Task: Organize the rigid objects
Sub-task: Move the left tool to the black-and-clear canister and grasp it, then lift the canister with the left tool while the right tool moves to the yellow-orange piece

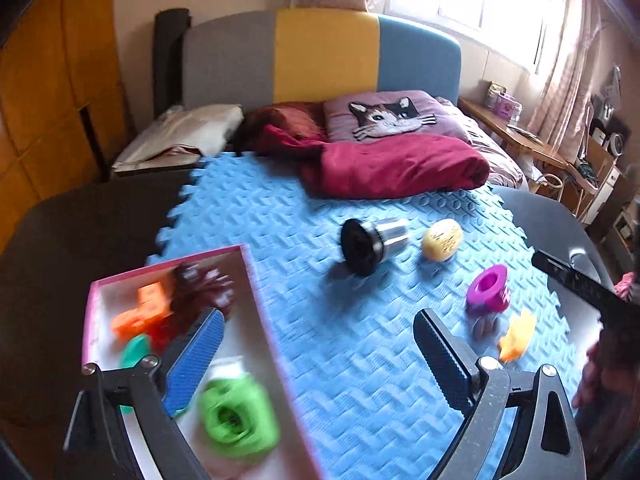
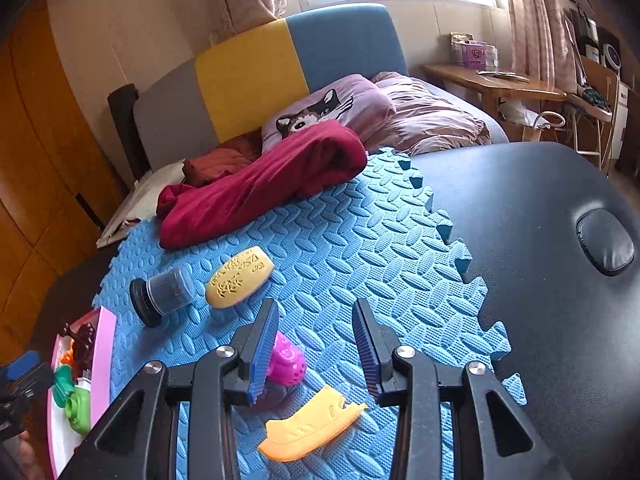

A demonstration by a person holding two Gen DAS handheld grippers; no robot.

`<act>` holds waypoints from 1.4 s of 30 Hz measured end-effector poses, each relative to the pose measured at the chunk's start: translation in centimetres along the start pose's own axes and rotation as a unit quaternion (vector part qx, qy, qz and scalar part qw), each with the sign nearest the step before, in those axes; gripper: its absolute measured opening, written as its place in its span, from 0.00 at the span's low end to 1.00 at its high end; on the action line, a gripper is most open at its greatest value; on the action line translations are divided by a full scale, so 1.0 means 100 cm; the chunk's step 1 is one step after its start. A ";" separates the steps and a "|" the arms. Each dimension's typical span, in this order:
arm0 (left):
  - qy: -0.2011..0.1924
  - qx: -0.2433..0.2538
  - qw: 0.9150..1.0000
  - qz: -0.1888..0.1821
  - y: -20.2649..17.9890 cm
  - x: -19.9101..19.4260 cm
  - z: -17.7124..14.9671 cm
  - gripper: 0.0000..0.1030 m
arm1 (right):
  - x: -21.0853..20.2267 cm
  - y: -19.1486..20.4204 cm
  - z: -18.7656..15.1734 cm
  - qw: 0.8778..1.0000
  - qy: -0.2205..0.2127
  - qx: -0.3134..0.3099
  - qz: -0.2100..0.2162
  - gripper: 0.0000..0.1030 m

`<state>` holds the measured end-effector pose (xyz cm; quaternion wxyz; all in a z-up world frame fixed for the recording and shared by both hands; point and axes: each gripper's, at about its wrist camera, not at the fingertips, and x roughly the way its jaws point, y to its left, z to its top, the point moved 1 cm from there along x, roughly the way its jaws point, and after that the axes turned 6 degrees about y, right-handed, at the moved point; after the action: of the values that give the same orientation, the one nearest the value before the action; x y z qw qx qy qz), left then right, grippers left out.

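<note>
A pink-rimmed box [image 1: 256, 280] lies at the left of the blue foam mat [image 1: 320, 340]. It holds a green toy [image 1: 236, 420], an orange piece [image 1: 140, 312], a dark brown toy [image 1: 200, 284] and a teal piece [image 1: 134, 350]. My left gripper [image 1: 316, 340] is open and empty, its left finger over the box. On the mat lie a black and silver cup [image 1: 372, 244], a yellow oval [image 1: 442, 239], a magenta toy [image 1: 488, 290] and a yellow-orange piece [image 1: 516, 336]. My right gripper [image 2: 316, 344] is open and empty above the yellow-orange piece [image 2: 308, 428], beside the magenta toy [image 2: 286, 360].
A dark red cloth [image 1: 396, 168] lies at the mat's far edge, against a cat pillow [image 1: 388, 116] on the bed. The mat sits on a black padded table [image 2: 540, 240]. A wooden side table [image 2: 492, 80] stands at the far right.
</note>
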<state>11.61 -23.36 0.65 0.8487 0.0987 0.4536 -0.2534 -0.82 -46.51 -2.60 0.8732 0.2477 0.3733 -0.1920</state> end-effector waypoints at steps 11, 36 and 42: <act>0.057 -0.036 0.998 0.006 -0.038 0.087 0.055 0.96 | -0.001 -0.003 0.002 0.999 0.006 0.020 0.026 0.37; 0.074 -0.007 0.997 -0.011 -0.050 0.104 0.021 0.77 | 0.002 -0.029 0.006 0.996 0.009 0.080 0.034 0.37; 0.062 0.012 0.998 -0.026 -0.057 0.066 -0.011 0.76 | 0.009 -0.039 0.005 0.993 0.025 0.105 0.039 0.37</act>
<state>10.89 -30.05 -5.04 0.8110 0.1126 0.5044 -0.2740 -2.01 -50.07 -4.07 0.8393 0.3573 0.3631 -0.1898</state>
